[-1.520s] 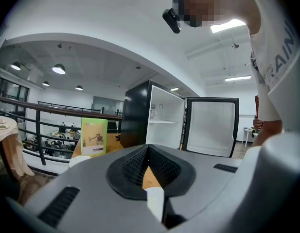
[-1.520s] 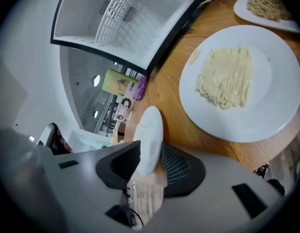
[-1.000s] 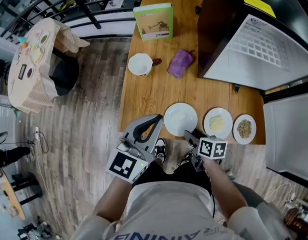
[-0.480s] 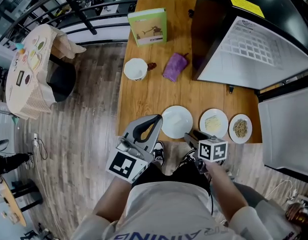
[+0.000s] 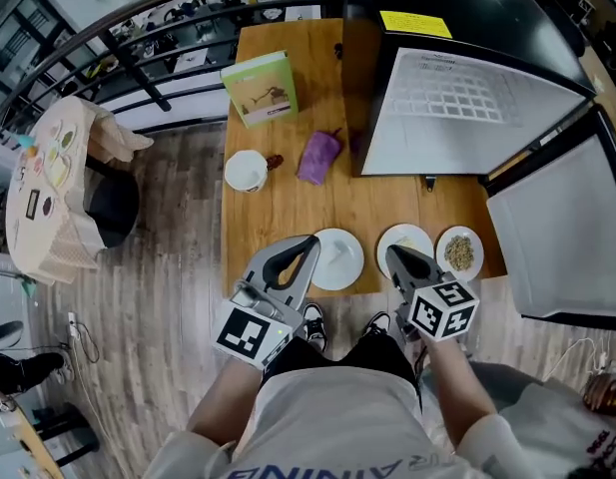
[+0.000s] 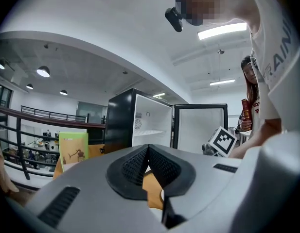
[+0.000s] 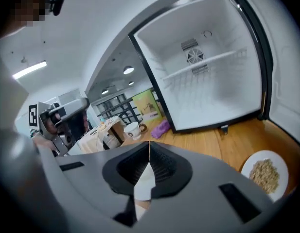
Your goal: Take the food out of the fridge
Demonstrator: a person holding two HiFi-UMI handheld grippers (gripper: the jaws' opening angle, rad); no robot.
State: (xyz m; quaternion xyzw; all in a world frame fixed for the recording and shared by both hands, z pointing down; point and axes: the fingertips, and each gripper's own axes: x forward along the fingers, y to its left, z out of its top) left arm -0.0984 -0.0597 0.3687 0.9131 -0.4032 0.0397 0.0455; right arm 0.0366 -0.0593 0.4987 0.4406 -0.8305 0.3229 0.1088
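Food: grain plate (image 5: 459, 252), lower right of the head view, on the near edge of the tabletop (image 5: 288, 208). Pale-food plate (image 5: 412, 238) just left of it, partly behind my right tool (image 5: 395, 254). White plate (image 5: 337, 257) further left, contents unclear.
Fridge (image 5: 467, 108), upper right: door open, white interior showing.
Right tool: jaws have just been closing, now clenched tip to tip, nothing between.
Left tool (image 5: 309, 242), lower centre: clenched, nothing between.
Upper tabletop: purple cloth (image 5: 318, 157), cup (image 5: 247, 171), green book (image 5: 260, 88).

Black fridge (image 5: 507, 18) — purple cloth (image 5: 318, 157), green book (image 5: 260, 88)
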